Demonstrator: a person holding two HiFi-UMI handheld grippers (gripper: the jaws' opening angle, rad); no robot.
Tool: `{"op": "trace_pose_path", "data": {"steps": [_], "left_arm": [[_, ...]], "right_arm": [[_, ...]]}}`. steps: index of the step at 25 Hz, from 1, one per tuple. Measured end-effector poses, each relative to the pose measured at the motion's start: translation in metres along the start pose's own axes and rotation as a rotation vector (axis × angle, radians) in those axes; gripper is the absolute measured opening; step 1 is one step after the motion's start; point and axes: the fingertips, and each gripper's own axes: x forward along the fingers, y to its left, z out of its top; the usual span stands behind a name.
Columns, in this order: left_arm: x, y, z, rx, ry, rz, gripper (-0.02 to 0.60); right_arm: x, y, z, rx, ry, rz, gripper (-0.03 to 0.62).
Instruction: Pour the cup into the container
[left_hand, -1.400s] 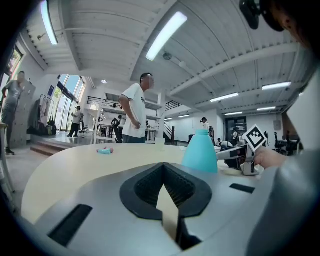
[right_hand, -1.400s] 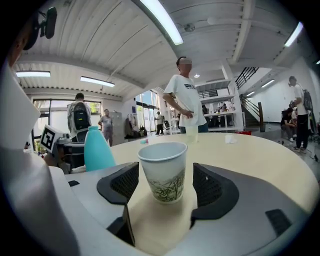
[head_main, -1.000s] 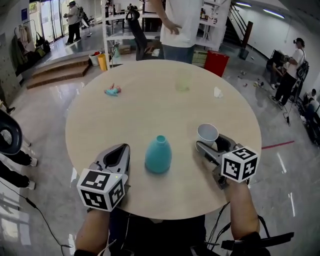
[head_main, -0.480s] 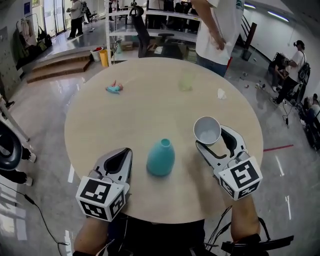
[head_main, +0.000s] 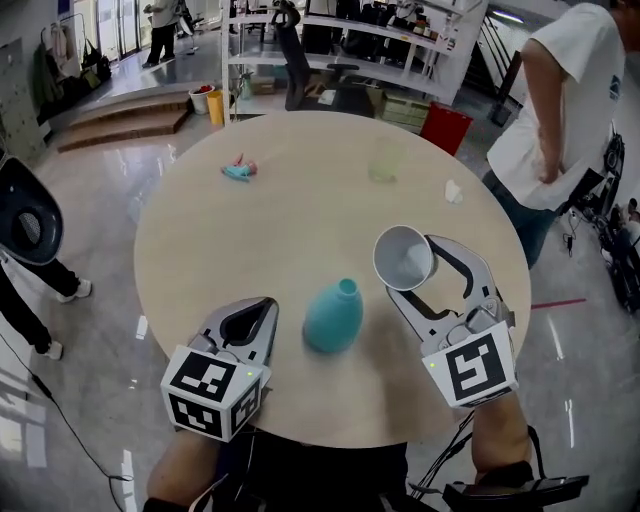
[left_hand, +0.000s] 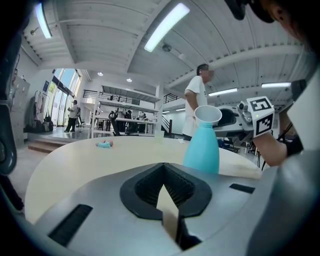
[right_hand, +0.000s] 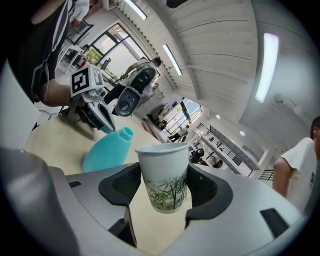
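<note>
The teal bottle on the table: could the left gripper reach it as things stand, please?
Probably yes: the left gripper holds nothing and sits beside the teal bottle with only bare table between them, though its closed jaws would need opening first.

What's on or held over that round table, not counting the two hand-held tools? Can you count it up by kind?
Cups: 2 (paper cup, pale green cup)
Bottles: 1 (teal bottle)
Small bits: 2 (teal-and-pink item, white scrap)
Total: 5
</note>
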Motion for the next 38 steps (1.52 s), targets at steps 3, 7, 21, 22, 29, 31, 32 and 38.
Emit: {"op": "trace_pose_path", "data": {"steps": [3,7,21,22,29,31,32,38], "left_arm": [[0.000,-0.002,0.000,0.001,0.009,-0.012,0.000],[0.005,-0.003,-0.006,-0.006,0.061,-0.037,0.000],[0.006,-0.007,-0.009,-0.004,0.079,-0.059,0.000],[0.006,-0.008,-0.008,-0.003,0.078,-0.063,0.000],[0.005,-0.008,-0.007,0.000,0.072,-0.067,0.000],[0.005,-0.007,-0.007,0.001,0.068,-0.066,0.000],[0.005,-0.008,-0.007,0.002,0.067,-0.066,0.000],[0.003,-0.009,-0.005,0.003,0.065,-0.066,0.000]], "right_arm": [[0.001,0.001,0.009,-0.060,-0.003,-0.002,0.296],[0.002,0.001,0.019,-0.139,0.011,0.001,0.296],[0.004,0.007,0.040,-0.351,0.046,-0.002,0.296],[0.004,0.007,0.041,-0.366,0.050,-0.003,0.296],[0.005,0.012,0.046,-0.465,0.065,-0.008,0.296],[0.006,0.013,0.047,-0.483,0.069,-0.007,0.296],[0.006,0.013,0.047,-0.490,0.071,-0.008,0.296],[0.006,0.012,0.047,-0.540,0.081,-0.022,0.296]]}}
